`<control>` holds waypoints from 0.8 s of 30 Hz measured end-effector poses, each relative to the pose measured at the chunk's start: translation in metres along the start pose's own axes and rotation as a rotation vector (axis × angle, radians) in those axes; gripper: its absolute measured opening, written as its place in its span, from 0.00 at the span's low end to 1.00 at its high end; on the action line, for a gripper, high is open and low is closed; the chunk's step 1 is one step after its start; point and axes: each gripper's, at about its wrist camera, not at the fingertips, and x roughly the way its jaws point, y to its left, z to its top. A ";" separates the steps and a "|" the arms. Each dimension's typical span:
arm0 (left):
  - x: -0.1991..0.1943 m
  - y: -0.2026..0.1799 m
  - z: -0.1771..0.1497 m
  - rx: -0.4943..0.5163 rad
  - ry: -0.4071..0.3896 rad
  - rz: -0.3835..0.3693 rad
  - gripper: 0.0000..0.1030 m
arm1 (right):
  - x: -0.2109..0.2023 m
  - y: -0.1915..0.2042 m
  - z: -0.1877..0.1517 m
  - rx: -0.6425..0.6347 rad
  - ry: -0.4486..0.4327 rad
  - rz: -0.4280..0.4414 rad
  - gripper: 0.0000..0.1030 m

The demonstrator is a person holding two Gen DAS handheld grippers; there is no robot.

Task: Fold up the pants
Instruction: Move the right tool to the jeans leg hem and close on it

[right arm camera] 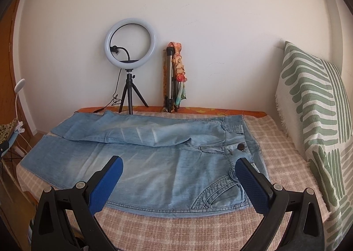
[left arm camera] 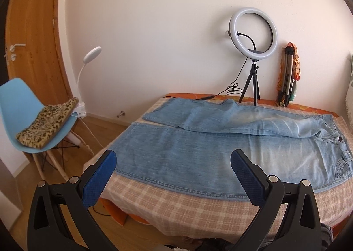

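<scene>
Room: white wall, wooden door [left arm camera: 33, 37] at left, wood floor; a bed [left arm camera: 198, 213] under a beige checked cover fills the middle.
Wall side of bed: ring light [left arm camera: 253, 33] on a small black tripod; a folded tripod [left arm camera: 286, 74] wrapped in a patterned cloth leans on the wall beside it.
Right of bed: green-and-white striped pillow [right arm camera: 313, 105] propped upright.
Left of bed: blue chair [left arm camera: 19, 107] carrying a leopard-print cushion [left arm camera: 47, 126]; a white clip lamp [left arm camera: 88, 63] is clamped at its edge.
Pants: light-blue jeans [left arm camera: 198, 158] lie flat across the bed, waistband toward the pillow side, hems toward the chair side. The far leg lies slightly over the near leg along the crotch line and shows some wrinkles. Button [right arm camera: 241, 147] and front pocket stitching face up.
Left gripper [left arm camera: 174, 158]: jaws spread wide, blue pads facing each other, nothing between them. Seen through the gap: the lower half of the near leg. The pads appear above the cloth; contact cannot be confirmed.
Right gripper [right arm camera: 178, 166]: jaws spread wide, nothing held. Seen through the gap: the thigh and hip of the near leg; the right pad overlaps the pocket area in view. Contact cannot be confirmed.
</scene>
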 end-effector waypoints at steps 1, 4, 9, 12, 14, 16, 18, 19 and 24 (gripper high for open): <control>0.007 0.003 0.003 0.006 0.006 -0.004 1.00 | 0.007 -0.001 0.005 -0.006 0.006 0.009 1.00; 0.029 0.008 0.011 0.026 0.038 -0.016 1.00 | 0.032 -0.002 0.023 -0.033 0.023 0.041 1.00; 0.070 0.015 0.025 0.066 0.070 -0.003 0.99 | 0.083 0.006 0.056 -0.108 0.043 0.091 0.99; 0.095 0.020 0.034 0.060 0.107 -0.034 0.96 | 0.118 0.015 0.074 -0.140 0.085 0.165 0.98; 0.113 0.021 0.041 0.065 0.129 -0.044 0.92 | 0.142 0.021 0.086 -0.136 0.117 0.223 0.96; 0.130 0.020 0.050 0.071 0.143 -0.062 0.92 | 0.165 0.029 0.099 -0.127 0.140 0.286 0.94; 0.147 0.022 0.059 0.067 0.156 -0.072 0.92 | 0.187 0.041 0.112 -0.127 0.158 0.333 0.93; 0.156 0.024 0.063 0.062 0.163 -0.078 0.92 | 0.199 0.049 0.119 -0.139 0.166 0.357 0.92; 0.210 0.037 0.082 0.027 0.206 -0.076 0.90 | 0.246 0.110 0.147 -0.277 0.170 0.419 0.85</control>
